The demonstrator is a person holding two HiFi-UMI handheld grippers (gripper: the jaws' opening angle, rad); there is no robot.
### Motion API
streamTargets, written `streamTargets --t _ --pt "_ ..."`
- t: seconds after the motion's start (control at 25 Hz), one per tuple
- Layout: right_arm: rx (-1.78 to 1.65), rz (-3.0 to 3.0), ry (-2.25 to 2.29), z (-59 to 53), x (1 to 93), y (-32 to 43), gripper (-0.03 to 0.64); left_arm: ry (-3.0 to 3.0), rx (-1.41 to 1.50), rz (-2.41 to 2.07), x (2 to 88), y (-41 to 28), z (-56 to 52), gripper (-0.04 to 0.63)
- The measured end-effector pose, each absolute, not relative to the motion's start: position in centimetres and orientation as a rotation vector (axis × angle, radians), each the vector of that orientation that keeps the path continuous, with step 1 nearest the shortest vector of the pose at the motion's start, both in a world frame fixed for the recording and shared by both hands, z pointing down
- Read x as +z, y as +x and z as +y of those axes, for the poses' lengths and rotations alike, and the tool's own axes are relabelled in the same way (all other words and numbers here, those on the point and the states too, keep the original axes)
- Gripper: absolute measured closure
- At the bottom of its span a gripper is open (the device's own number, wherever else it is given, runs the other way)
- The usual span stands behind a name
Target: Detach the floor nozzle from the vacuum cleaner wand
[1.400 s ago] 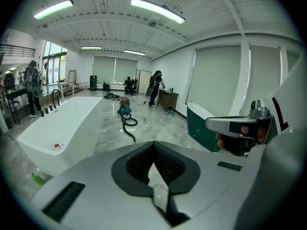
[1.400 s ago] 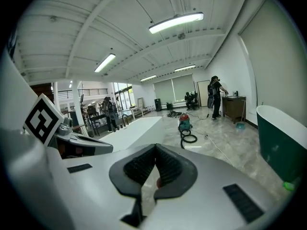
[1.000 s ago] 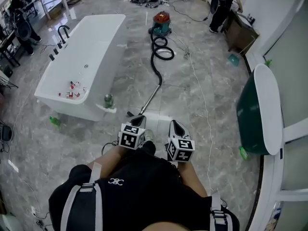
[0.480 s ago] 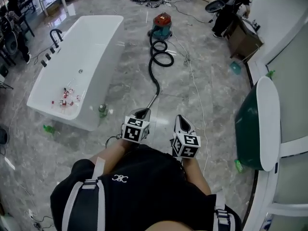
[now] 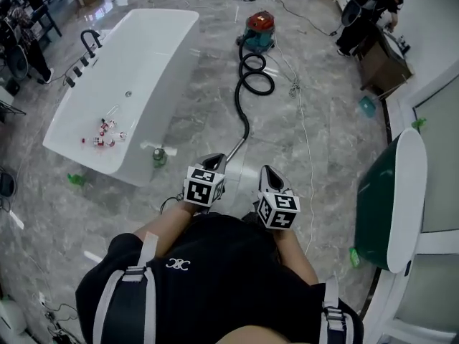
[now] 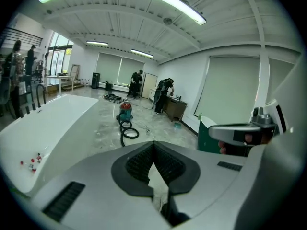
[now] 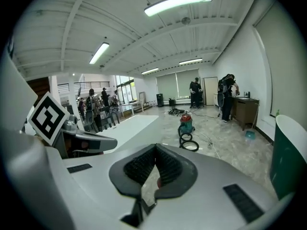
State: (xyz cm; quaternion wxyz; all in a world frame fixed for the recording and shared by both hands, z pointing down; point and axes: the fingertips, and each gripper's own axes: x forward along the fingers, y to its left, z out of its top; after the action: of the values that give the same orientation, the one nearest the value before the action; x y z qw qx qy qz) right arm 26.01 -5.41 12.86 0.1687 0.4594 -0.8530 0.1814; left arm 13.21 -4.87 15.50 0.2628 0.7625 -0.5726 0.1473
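Biggest thing on the floor is the white bathtub (image 5: 122,84) on the left, with a dark green tub (image 5: 376,192) along the right wall. Both sit a bit differently in the head view than a second ago, because the person has been walking forward the whole time.

The vacuum canister (image 5: 259,31) is parked up the room, and its black hose (image 5: 251,84) loops back toward the person and joins the metal wand (image 5: 237,147). A second ago a long stretch of the wand showed in front of the grippers. Now only a short bit pokes out before it disappears behind the left gripper (image 5: 213,160).

The floor nozzle isn't visible in any view. My guess is it's at the wand's near end, right under the left gripper, so the approach looks about done and the real work hasn't started.

The right gripper (image 5: 269,174) rides just beside the left. Both have their jaws clenched together on nothing, same as before, so they'd need to spread before grabbing anything.

There's also a little green can (image 5: 159,156) by the bathtub.
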Motion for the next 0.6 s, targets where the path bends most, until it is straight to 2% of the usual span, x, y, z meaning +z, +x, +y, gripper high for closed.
streamTargets --t 0.6 --pt "0.431 -2.604 0.65 -12.2 14.3 10.9 0.612 1.711 0.338 -1.959 16.5 2.3 -7.2 0.591"
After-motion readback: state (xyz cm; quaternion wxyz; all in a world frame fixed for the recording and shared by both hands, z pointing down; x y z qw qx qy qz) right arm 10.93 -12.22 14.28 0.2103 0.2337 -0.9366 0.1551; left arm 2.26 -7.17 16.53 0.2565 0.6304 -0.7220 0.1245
